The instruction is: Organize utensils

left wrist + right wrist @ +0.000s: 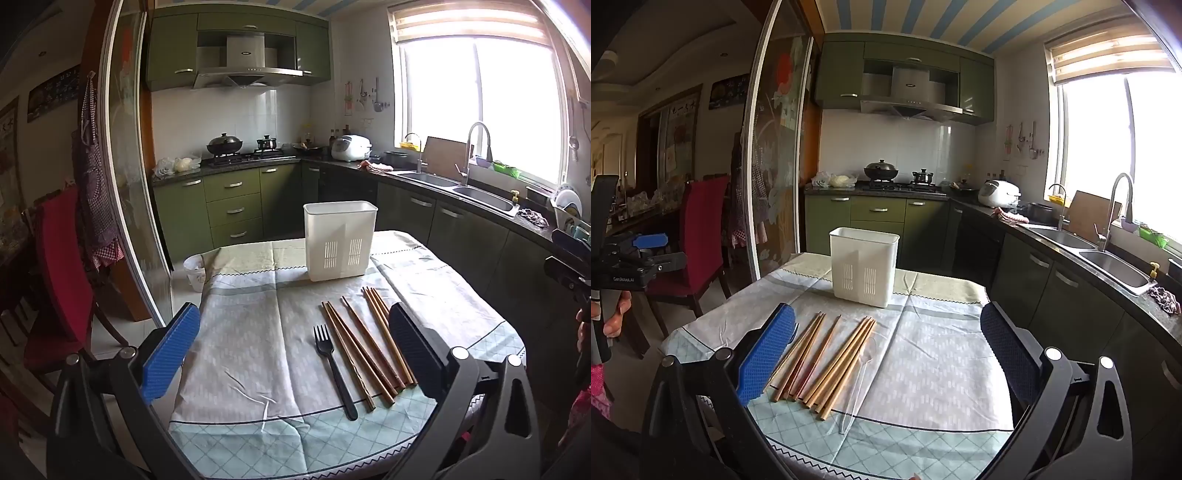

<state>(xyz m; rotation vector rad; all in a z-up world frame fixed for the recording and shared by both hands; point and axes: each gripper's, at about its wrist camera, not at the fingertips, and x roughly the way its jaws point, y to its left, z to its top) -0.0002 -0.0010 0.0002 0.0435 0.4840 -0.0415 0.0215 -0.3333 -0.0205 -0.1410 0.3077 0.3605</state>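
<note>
Left tongs (pixel 295 354): we see them spread, holding nothing.
Right tongs (pixel 886 354): spread, holding nothing.
Chopsticks (pixel 827 360): on table (pixel 934 354), just inside right tongs' left finger.
Fork (pixel 334 371): beside chopsticks.
Holder (pixel 864 266): ahead of both tongs.

A home kitchen — olive-green cabinets (pixel 229 199) run along two walls, a steel range hood (pixel 245 74) hangs over a gas hob carrying a black lidded wok (pixel 224 143), and a double steel sink (pixel 454 184) sits under the bright window — beside a white rice cooker (pixel 999 193).
</note>
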